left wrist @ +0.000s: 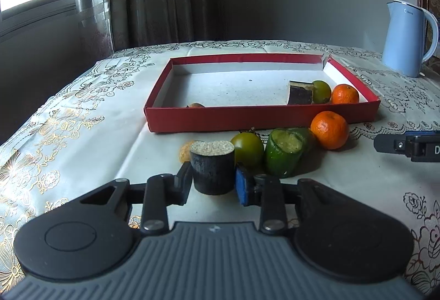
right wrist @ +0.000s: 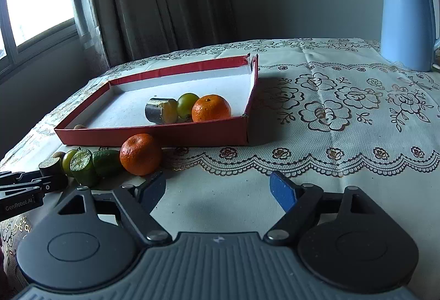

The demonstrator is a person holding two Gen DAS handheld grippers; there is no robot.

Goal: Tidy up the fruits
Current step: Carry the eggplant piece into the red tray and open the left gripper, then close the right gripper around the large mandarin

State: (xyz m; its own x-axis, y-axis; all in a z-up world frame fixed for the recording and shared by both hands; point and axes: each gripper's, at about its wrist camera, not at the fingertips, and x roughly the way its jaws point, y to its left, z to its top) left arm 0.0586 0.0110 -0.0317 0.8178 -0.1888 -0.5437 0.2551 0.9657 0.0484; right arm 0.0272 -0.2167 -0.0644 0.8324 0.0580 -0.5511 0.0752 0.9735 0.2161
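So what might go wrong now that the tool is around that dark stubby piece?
The left tool straddles the dark cylinder, fingers barely touching; a loose pinch could let it slip. The green fruit and cut green piece crowd beside it and could get knocked. Lifting low could snag the red tray wall.

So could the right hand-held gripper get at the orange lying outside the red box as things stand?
Probably yes. The right hand-held gripper is open and empty, and the orange lies just ahead to its left on bare tablecloth; only the green cut piece touches its far side.
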